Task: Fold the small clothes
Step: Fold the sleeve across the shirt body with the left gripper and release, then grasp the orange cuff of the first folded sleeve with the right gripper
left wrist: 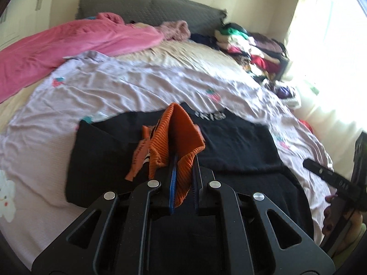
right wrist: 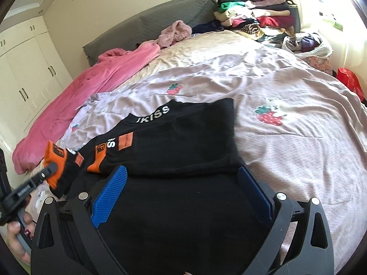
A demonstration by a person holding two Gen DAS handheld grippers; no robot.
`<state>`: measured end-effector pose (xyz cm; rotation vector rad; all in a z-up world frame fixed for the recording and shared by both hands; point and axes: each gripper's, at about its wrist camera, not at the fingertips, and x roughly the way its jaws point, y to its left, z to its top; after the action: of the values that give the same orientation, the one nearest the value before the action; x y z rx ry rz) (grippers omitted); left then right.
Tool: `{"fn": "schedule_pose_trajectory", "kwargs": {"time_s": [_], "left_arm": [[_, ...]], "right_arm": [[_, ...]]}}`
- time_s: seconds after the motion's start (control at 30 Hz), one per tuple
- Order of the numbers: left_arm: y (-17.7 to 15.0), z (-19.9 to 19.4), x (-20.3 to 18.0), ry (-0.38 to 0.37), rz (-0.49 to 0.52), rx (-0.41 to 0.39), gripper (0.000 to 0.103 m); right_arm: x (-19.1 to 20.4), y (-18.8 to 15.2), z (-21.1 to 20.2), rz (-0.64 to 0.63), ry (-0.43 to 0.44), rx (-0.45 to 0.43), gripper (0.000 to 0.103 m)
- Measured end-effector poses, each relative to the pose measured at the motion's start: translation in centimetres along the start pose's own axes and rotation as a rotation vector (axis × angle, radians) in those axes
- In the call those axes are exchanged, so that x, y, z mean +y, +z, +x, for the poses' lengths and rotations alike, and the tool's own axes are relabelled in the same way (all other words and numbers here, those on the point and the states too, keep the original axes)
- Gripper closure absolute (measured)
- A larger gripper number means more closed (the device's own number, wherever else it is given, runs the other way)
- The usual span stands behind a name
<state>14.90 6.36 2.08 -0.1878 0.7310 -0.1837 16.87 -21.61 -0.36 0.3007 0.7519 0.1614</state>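
Note:
A small black top [left wrist: 238, 142] with white lettering at the neck lies flat on the bed; it also shows in the right wrist view [right wrist: 183, 142]. My left gripper [left wrist: 183, 160] is shut on its orange ribbed cuff [left wrist: 174, 135] and holds the sleeve lifted over the garment's left side. In the right wrist view that left gripper [right wrist: 49, 169] pinches the orange cuff [right wrist: 57, 158] at the far left. My right gripper [right wrist: 183, 171] is open and empty, with its blue pads [right wrist: 110, 194] spread above the garment's near black hem.
The bed carries a lilac strawberry-print sheet [right wrist: 286, 137]. A pink blanket [left wrist: 57, 45] lies along the left side. A pile of mixed clothes [right wrist: 252, 16] sits at the far right by the grey headboard [left wrist: 149, 6]. A white wardrobe [right wrist: 23, 68] stands left.

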Motion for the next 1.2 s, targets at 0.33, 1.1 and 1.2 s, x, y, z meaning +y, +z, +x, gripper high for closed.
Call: {"fn": "schedule_pose_trajectory", "kwargs": {"time_s": [0.33,1.1,1.2], "left_arm": [[-1.6,1.5,-2.0,-0.156,0.008,0.069,0.078],[-0.4,0.7,7.5,0.284,-0.033,-0.035,0.029],[-0.6,1.1,7.8,0.315,-0.013,-0.019,0.026]], "right_arm": [[-0.1,0.0,-0.3,0.006,0.012,0.0,0.006],[13.0,-4.1,8.5,-0.192,0.211,0.255,0.007],[13.6,-4.3,9.8,-0.186,0.204,0.282,0.008]]}}
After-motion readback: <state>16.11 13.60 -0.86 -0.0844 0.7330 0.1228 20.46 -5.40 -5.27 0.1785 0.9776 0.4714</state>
